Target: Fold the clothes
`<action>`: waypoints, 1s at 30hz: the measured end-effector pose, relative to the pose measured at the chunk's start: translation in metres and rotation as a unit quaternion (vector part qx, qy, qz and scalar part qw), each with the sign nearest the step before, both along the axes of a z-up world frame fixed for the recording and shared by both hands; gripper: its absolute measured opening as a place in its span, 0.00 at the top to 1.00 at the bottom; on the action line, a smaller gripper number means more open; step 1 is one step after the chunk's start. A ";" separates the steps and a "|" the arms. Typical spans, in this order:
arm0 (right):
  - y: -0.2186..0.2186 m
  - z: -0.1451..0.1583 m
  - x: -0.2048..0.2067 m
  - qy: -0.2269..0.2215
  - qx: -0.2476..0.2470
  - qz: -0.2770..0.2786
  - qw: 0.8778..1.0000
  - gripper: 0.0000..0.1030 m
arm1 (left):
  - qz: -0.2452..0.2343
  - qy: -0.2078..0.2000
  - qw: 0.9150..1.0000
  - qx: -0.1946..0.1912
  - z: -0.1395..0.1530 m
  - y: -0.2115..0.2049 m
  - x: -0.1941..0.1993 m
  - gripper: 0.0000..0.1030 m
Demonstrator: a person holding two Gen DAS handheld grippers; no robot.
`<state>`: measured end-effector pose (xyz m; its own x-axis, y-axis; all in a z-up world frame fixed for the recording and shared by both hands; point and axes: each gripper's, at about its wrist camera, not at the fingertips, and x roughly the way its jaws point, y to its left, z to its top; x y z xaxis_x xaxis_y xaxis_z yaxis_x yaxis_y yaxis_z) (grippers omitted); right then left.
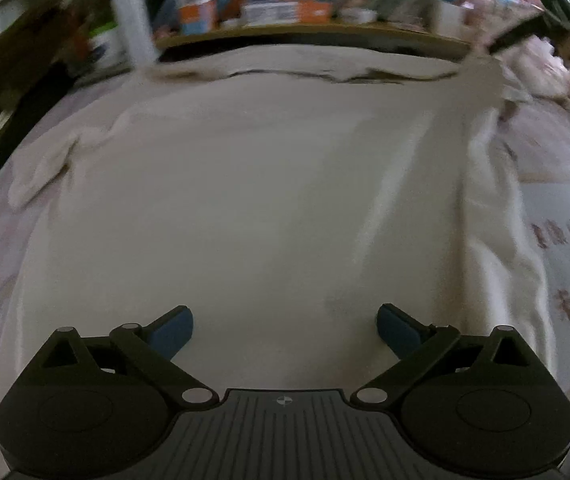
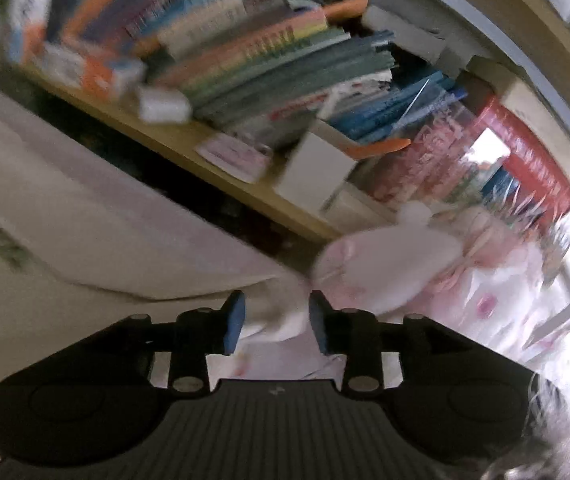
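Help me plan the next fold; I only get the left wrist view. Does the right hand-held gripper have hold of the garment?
Observer: It appears so. The right hand-held gripper has its jaws nearly closed on a bunch of the pale garment.
Operator: Anything close ahead of it?
Observer: A pink-and-white soft item sits just beyond its fingertips, too blurred to identify.

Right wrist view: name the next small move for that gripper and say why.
Probably carry the pinched corner of the pale cream cotton shirt across over its spread body. The right gripper looks closed on a fabric fold, lifted near the bookshelf, while the left gripper hovers open above the flat cloth.
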<state>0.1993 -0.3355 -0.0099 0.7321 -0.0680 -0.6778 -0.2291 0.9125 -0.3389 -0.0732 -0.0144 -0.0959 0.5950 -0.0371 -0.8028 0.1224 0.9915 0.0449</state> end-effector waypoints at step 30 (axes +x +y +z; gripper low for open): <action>-0.016 -0.003 -0.036 0.038 0.334 -0.140 0.931 0.93 | -0.030 -0.023 0.997 -0.070 0.059 -0.017 -0.004 0.03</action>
<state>0.1629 -0.3514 -0.0125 0.6971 0.2061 -0.6867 0.0492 0.9418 0.3327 -0.0770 -0.0316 -0.0367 0.6239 -0.1839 -0.7595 0.1823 0.9793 -0.0874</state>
